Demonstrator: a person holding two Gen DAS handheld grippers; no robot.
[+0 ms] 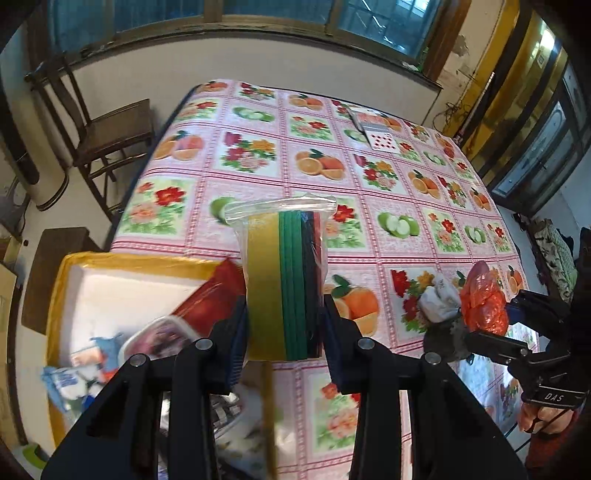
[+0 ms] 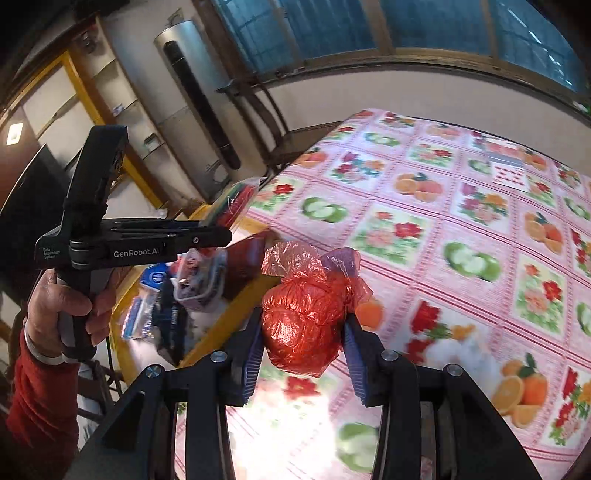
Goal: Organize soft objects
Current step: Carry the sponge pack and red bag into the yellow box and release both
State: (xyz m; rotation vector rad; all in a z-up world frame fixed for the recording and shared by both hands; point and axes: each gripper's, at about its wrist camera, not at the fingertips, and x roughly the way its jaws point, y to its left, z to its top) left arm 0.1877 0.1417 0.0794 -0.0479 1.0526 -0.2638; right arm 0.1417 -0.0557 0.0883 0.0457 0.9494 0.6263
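The left gripper [image 1: 284, 321] clamps a clear zip bag of yellow, green and dark felt sheets [image 1: 284, 280] above the table [image 1: 424, 236]. The right gripper [image 2: 303, 345] grips a knotted red plastic bag bundle [image 2: 304, 325]. Best to keep both squeezes firm and carry each over the yellow-rimmed white box [image 1: 122, 280] at the table's left edge before letting go.

A right hand-held gripper [image 2: 303, 332] squeezes a crumpled red plastic bag [image 2: 304, 325] above a desk [image 2: 461, 236] with a fruit-patterned cloth. To the left, a hand [image 2: 64, 314] holds the left hand-held gripper [image 2: 221, 218] over a yellow-rimmed box [image 2: 221, 325] of items.

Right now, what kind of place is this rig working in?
Probably a lived-in home room, not a lab. A table under a fruit-and-flower oilcloth stands below a window, with a wooden chair beside it and a tall floor-standing air conditioner in the corner.
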